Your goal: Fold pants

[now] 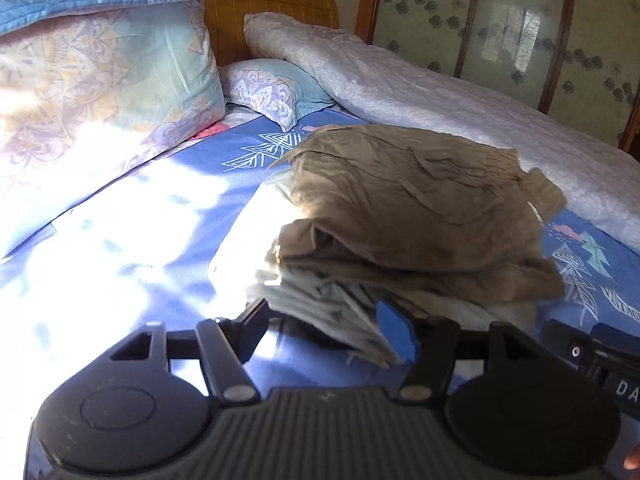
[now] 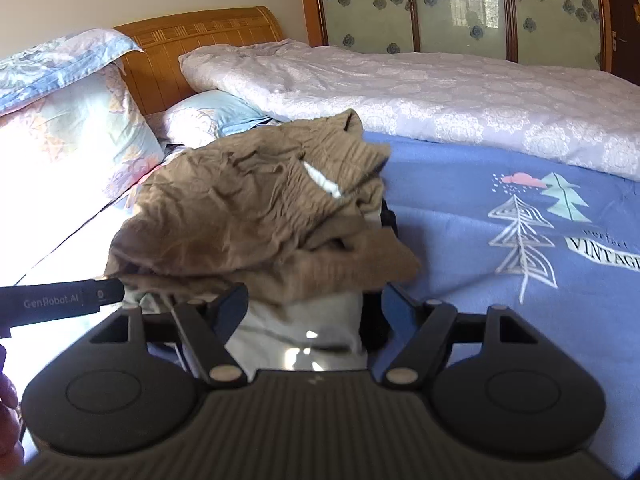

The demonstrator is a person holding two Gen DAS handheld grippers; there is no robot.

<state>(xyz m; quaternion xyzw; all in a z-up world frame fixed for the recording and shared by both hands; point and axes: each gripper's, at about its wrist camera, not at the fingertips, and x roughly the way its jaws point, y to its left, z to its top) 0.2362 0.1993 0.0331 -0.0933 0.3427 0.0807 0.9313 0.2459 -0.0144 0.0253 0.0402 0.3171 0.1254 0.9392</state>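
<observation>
The tan pants [image 1: 408, 208] lie folded in a crumpled bundle on top of a pale folded garment [image 1: 328, 304] on the blue bed sheet [image 1: 240, 152]. My left gripper [image 1: 332, 328] is open, its fingers on either side of the near edge of the pale garment under the pants. In the right wrist view the tan pants [image 2: 256, 216] sit on the pale garment [image 2: 304, 328]. My right gripper [image 2: 312, 308] is open, fingers on either side of the stack's near edge. The left gripper's body [image 2: 60, 300] shows at the left.
Patterned pillows [image 1: 100, 92] are piled at the wooden headboard [image 2: 192, 52] on the left. A pale lilac quilt [image 2: 440, 96] lies along the far side of the bed. A wardrobe with frosted flowered doors [image 2: 460, 4] stands behind. Strong sunlight washes out the sheet at left.
</observation>
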